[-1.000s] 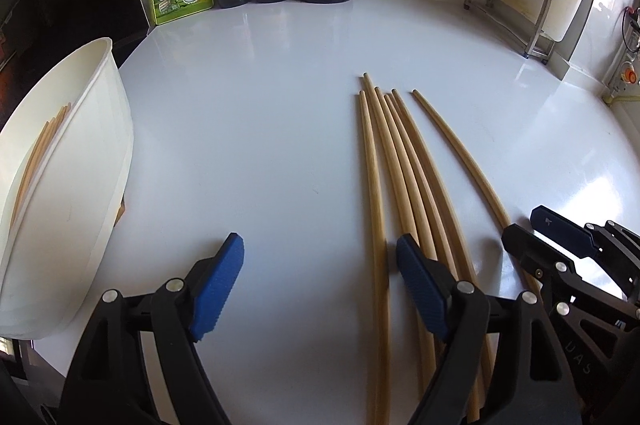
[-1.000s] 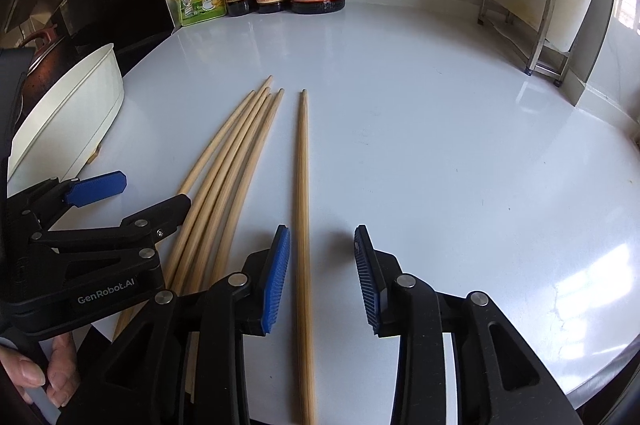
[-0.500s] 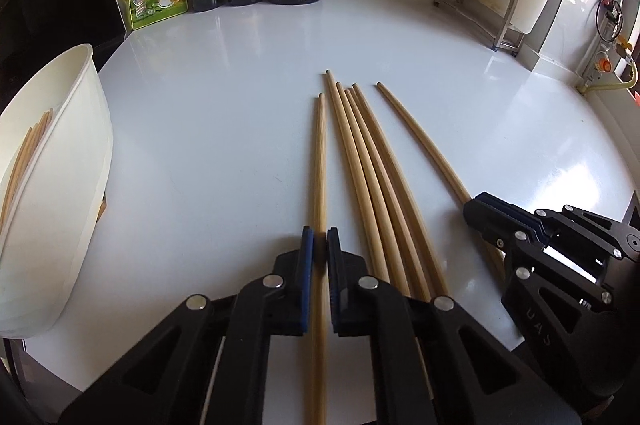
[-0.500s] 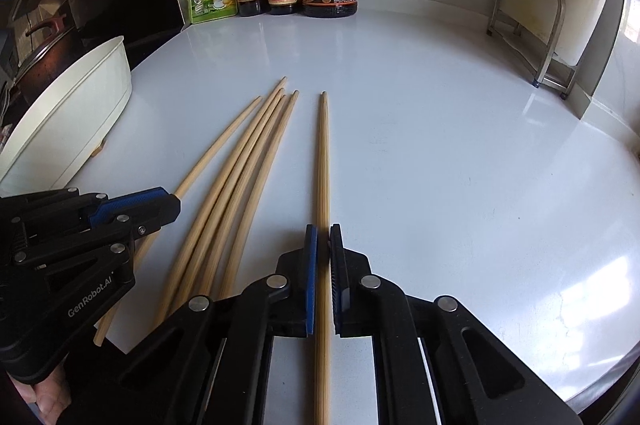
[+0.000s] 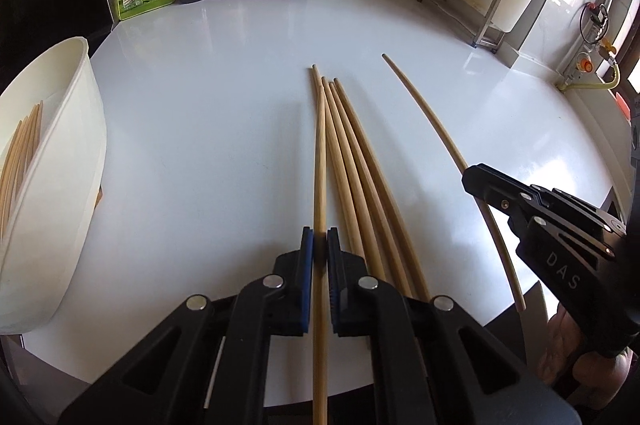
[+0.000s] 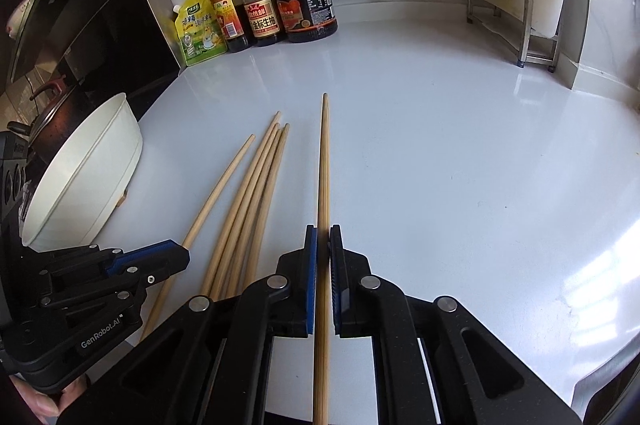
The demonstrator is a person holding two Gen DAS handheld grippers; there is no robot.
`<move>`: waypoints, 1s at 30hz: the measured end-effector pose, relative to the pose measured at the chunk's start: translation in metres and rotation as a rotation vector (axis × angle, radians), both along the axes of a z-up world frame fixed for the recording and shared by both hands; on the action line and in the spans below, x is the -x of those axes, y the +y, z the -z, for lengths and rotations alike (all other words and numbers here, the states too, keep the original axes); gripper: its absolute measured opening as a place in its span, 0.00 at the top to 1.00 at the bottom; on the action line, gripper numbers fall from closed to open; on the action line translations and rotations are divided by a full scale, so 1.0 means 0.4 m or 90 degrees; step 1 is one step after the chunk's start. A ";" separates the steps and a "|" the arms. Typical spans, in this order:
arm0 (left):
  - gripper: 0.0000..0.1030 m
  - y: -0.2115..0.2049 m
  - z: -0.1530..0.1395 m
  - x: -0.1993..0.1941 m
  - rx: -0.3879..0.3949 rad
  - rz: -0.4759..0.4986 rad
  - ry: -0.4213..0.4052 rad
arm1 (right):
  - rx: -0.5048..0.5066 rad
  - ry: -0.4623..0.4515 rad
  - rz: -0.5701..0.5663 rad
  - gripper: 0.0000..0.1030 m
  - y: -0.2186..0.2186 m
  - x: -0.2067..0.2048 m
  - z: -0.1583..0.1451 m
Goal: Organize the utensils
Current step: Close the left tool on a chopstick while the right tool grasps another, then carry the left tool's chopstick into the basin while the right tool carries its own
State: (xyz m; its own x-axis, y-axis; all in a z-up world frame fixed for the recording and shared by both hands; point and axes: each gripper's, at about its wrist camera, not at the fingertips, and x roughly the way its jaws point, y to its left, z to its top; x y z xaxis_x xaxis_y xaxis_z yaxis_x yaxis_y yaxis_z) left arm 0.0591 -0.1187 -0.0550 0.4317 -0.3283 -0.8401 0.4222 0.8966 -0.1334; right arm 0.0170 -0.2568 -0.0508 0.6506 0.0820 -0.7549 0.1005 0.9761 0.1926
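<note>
Both grippers are clamped tight, each on a single wooden chopstick. The left gripper pinches the leftmost chopstick beside three loose chopsticks on the white counter. The right gripper grips the rightmost chopstick. A white bowl at the far left holds more chopsticks.

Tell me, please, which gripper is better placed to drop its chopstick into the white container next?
Probably the left. The left gripper is shut on a chopstick with the white container close on its left. The right gripper, also holding one, would have to cross the three loose chopsticks.
</note>
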 end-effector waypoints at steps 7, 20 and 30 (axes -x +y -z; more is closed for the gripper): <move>0.92 0.032 -0.036 -0.013 0.015 -0.007 -0.029 | -0.011 -0.014 0.004 0.94 0.033 0.007 -0.025; 0.92 0.116 -0.124 -0.024 0.065 -0.019 -0.072 | -0.008 -0.045 -0.003 0.94 0.107 -0.001 -0.088; 0.93 0.221 -0.204 -0.033 0.093 -0.043 -0.098 | -0.038 -0.073 -0.041 0.94 0.181 -0.042 -0.133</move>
